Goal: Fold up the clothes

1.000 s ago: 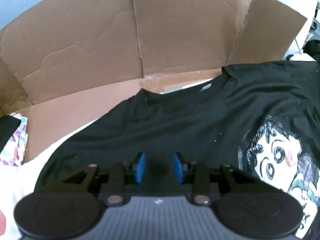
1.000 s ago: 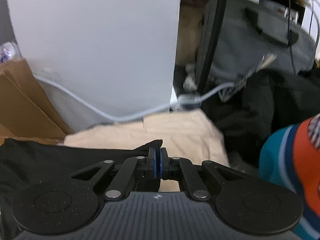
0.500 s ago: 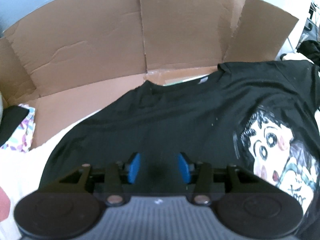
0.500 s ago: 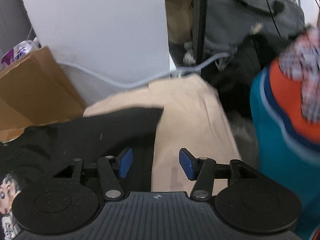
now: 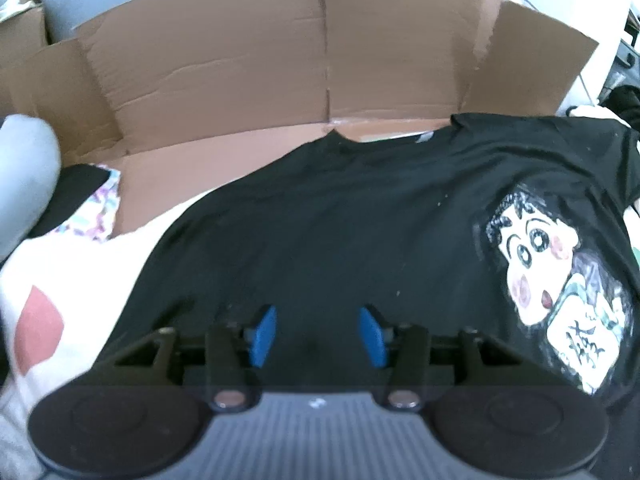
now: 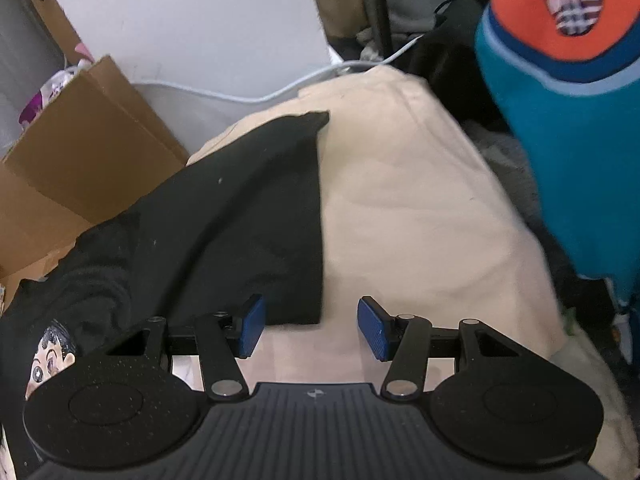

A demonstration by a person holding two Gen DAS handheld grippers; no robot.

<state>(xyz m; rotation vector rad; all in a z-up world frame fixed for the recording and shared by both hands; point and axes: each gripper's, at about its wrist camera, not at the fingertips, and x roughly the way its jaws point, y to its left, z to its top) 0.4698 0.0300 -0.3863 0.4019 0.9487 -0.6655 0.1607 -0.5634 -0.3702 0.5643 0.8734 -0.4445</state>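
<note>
The right tool is standing released, having just let go of the black T-shirt's sleeve, which is now lying flat across the centre of its view. The left tool is opening above the shirt's lower middle, gripping nothing. Spreading looks finished; folding comes next.

Cluttered home room — flattened cardboard box, heaped clothes, loose white cable by the wall
</note>
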